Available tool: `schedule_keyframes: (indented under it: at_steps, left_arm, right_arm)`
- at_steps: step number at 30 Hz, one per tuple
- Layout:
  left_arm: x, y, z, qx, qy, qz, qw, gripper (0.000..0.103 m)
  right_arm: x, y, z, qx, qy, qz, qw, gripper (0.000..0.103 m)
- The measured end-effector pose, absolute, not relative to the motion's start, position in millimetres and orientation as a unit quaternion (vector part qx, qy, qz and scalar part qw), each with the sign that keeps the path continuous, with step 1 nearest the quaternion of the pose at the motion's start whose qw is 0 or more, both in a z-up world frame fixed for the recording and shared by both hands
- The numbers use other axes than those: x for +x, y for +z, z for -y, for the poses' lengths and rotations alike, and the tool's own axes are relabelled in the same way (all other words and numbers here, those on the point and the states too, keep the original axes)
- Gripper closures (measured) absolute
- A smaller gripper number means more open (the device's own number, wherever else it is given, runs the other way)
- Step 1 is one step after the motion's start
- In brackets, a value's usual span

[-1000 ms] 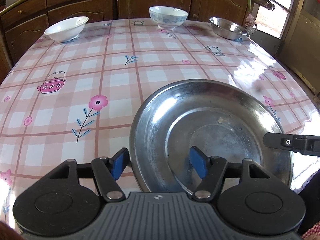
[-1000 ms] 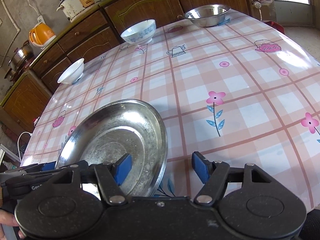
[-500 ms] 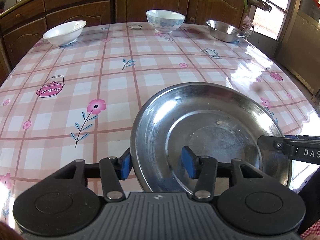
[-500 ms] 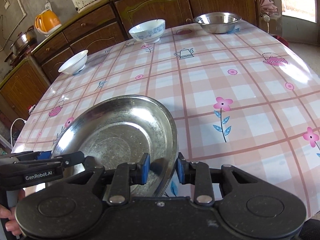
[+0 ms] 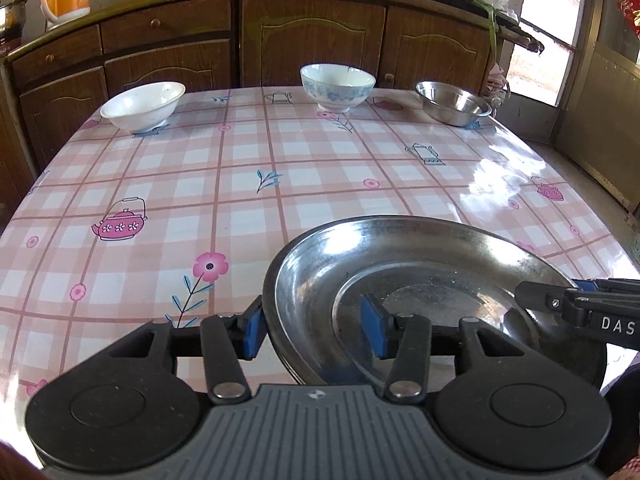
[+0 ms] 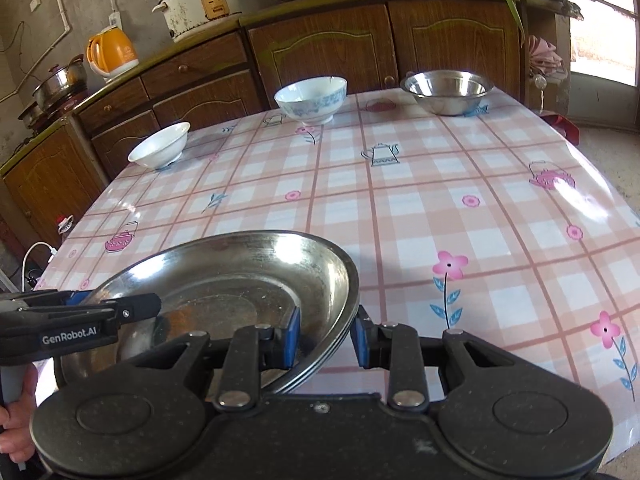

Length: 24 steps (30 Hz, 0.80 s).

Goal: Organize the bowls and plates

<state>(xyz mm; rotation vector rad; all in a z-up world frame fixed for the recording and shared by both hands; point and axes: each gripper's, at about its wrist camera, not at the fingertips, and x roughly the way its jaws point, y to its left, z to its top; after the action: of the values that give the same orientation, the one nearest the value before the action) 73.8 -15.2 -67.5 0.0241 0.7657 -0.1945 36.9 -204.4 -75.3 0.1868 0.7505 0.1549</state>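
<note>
A stack of shallow steel plates point(image 5: 420, 264) sits at the near edge of the checked table point(image 5: 160, 208), tilted with its right side raised. My left gripper point(image 5: 312, 332) is shut on the stack's left rim, one blue pad outside and one inside. My right gripper point(image 6: 326, 338) is shut on the opposite rim point(image 6: 344, 280). Each gripper also shows in the other's view, at the plate's edge. Along the far edge stand a white bowl point(image 5: 142, 106), a blue-patterned bowl point(image 5: 338, 86) and a steel bowl point(image 5: 452, 102).
Brown cabinets point(image 5: 312, 36) run behind the table, bearing an orange kettle point(image 6: 112, 54), a rice cooker point(image 6: 200, 4) and a pot point(image 6: 60, 82). A hand point(image 6: 16, 400) holds the left gripper's handle. A doorway opens at the far right.
Both grippers' jaws have closed from wide open onto the plate rims. The right side of the stack has come up a little, and both views have tipped upward.
</note>
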Motion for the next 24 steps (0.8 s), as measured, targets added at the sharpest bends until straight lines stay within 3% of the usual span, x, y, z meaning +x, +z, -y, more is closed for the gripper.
schedule_keyframes:
  at_steps: [24]
  left_arm:
    - [125, -32, 17, 0.011, -0.073, -0.333, 0.94, 0.054]
  right_arm:
    - [93, -36, 197, 0.06, 0.086, -0.307, 0.946, 0.067]
